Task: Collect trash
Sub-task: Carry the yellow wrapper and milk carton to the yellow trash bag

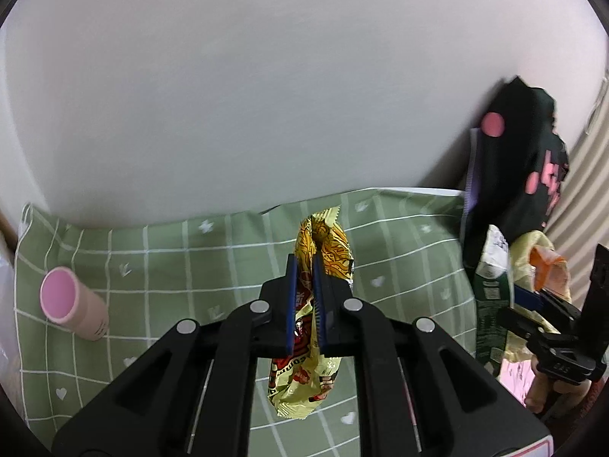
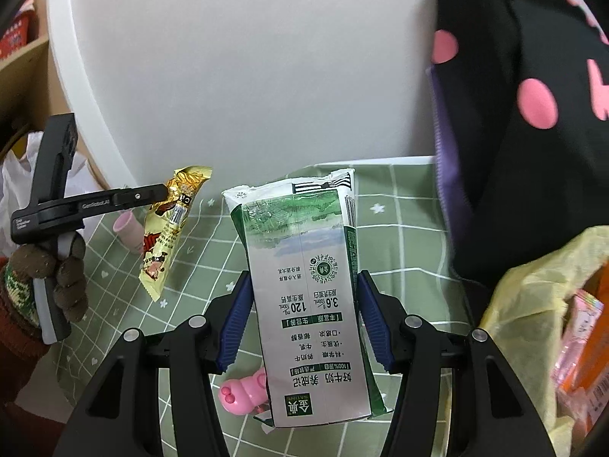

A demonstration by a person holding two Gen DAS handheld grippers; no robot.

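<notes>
Wrapper upright, left tongs clamping it | carton upright, right tongs clamping it

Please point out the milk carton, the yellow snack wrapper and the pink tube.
milk carton [image 2: 308, 297]: right wrist view, printed front face.
yellow snack wrapper [image 1: 327, 243]: left wrist view, upper part.
pink tube [image 1: 57, 292]: left wrist view, round end.

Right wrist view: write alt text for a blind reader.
The right gripper clamps an upside-down milk carton above a green checked tablecloth. At left, the left gripper holds a yellow snack wrapper; a yellow bag sits at right.
</notes>
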